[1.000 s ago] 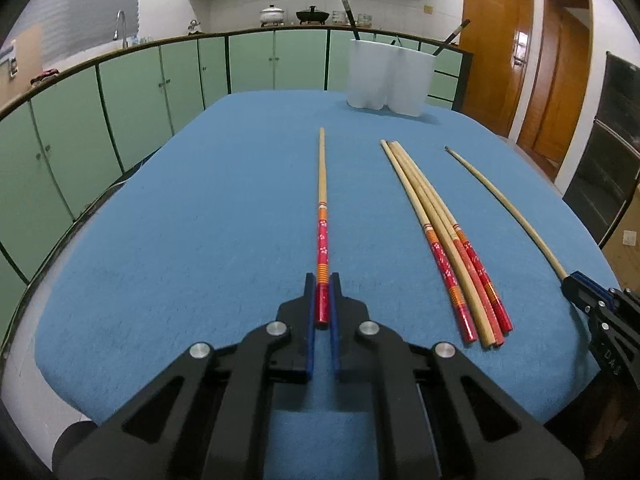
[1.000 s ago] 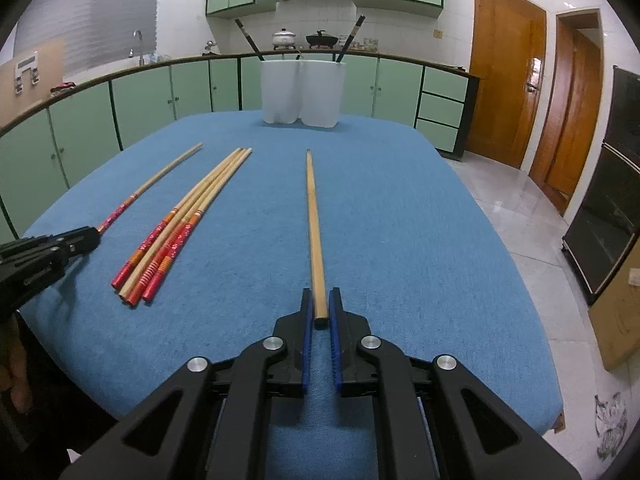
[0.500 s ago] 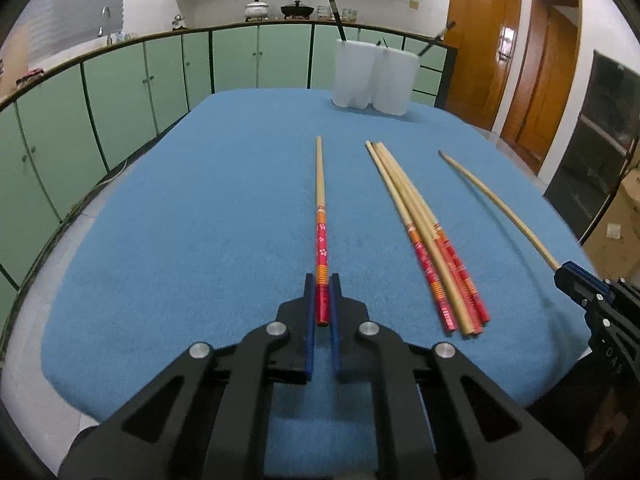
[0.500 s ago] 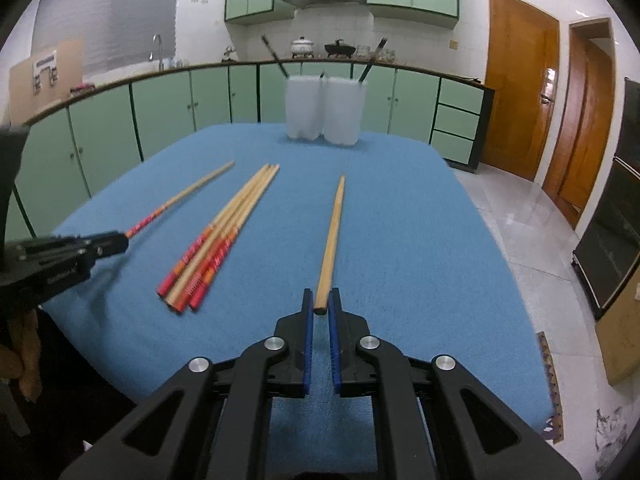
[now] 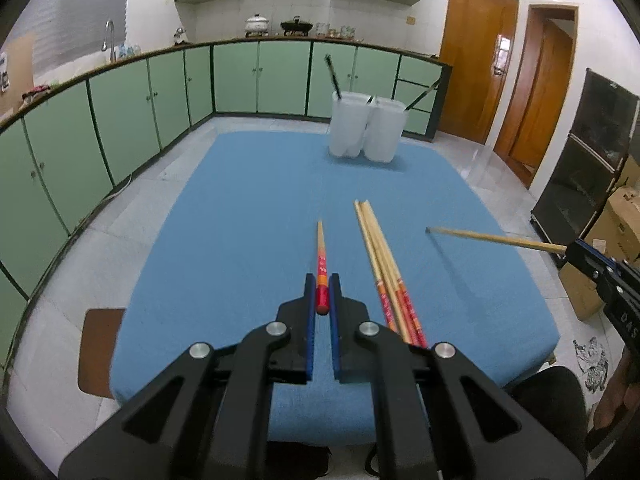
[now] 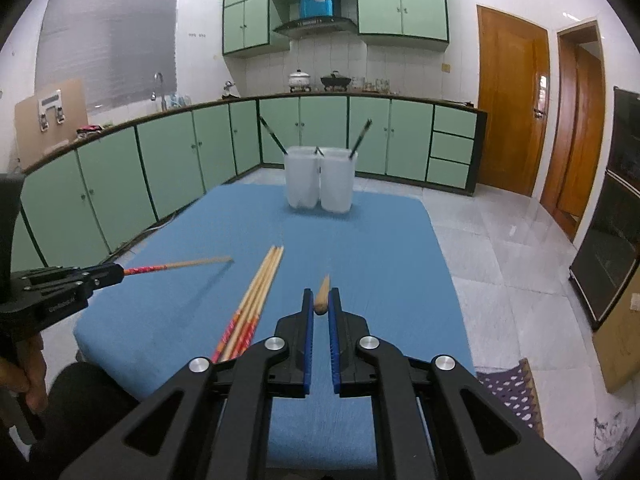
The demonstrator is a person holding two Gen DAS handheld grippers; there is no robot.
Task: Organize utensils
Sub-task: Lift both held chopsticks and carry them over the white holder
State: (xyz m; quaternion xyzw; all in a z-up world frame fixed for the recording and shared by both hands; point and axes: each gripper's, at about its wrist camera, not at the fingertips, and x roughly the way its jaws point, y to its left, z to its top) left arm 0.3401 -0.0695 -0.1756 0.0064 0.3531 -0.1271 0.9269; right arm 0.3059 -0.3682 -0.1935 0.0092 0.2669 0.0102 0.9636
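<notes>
My left gripper [image 5: 322, 286] is shut on the red end of a red-and-tan chopstick [image 5: 320, 254] and holds it above the blue table; it also shows in the right wrist view [image 6: 176, 266]. My right gripper [image 6: 321, 300] is shut on the thick end of a plain tan chopstick [image 6: 322, 292], also lifted; it shows in the left wrist view [image 5: 496, 239]. A bundle of three red-ended chopsticks [image 5: 382, 264] [image 6: 258, 292] lies on the table between them. Two white holders [image 5: 366, 132] [image 6: 320, 178] stand at the table's far end with dark utensils inside.
The blue-covered table [image 5: 248, 220] [image 6: 380, 240] stands in a kitchen with green cabinets [image 5: 120, 112] along the left and back. A brown stool [image 5: 100, 344] sits by the table's left near corner. Cardboard boxes [image 5: 616, 224] and a dark oven stand to the right.
Both grippers have risen well above the table, each carrying its chopstick off the cloth. The table now looks farther below. The three-chopstick bundle has stayed in place.
</notes>
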